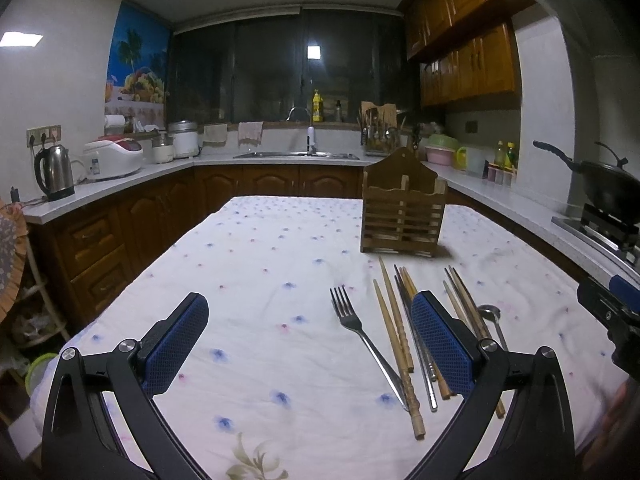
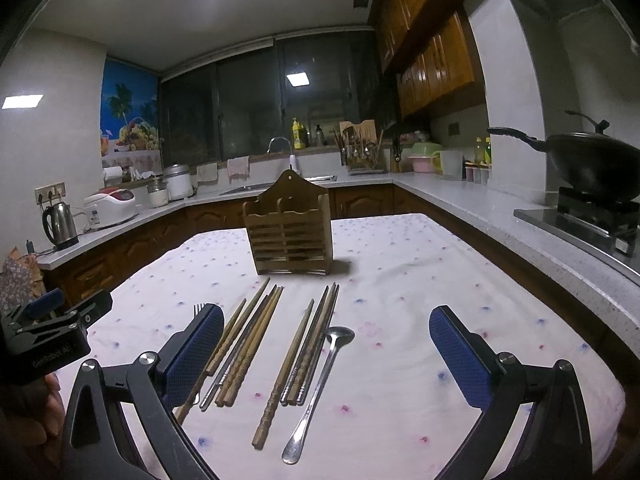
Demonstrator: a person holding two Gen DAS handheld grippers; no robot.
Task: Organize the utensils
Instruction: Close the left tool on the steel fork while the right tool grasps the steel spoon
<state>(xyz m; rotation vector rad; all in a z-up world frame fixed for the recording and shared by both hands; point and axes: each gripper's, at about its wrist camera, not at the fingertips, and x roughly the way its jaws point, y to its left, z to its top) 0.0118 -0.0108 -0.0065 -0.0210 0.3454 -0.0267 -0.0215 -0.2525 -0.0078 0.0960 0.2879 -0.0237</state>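
A wooden slatted utensil holder (image 1: pixel 403 216) (image 2: pixel 289 236) stands upright on the table, empty as far as I can see. In front of it lie a metal fork (image 1: pixel 362 336) (image 2: pixel 199 309), several wooden and metal chopsticks (image 1: pixel 400 340) (image 2: pixel 256 340), and a metal spoon (image 1: pixel 493 322) (image 2: pixel 320 376). My left gripper (image 1: pixel 310 340) is open above the cloth, left of the utensils; its right finger (image 1: pixel 442 346) covers some chopsticks. My right gripper (image 2: pixel 326 354) is open over the chopsticks and spoon, holding nothing.
The table has a white flowered cloth (image 1: pixel 260 280) (image 2: pixel 420 300). Counters ring it: a kettle (image 1: pixel 54 172), a rice cooker (image 1: pixel 114 158), a sink (image 1: pixel 296 155), and a wok on the stove (image 2: pixel 592 168) at the right. The other gripper shows at each view's edge (image 1: pixel 612 308) (image 2: pixel 52 336).
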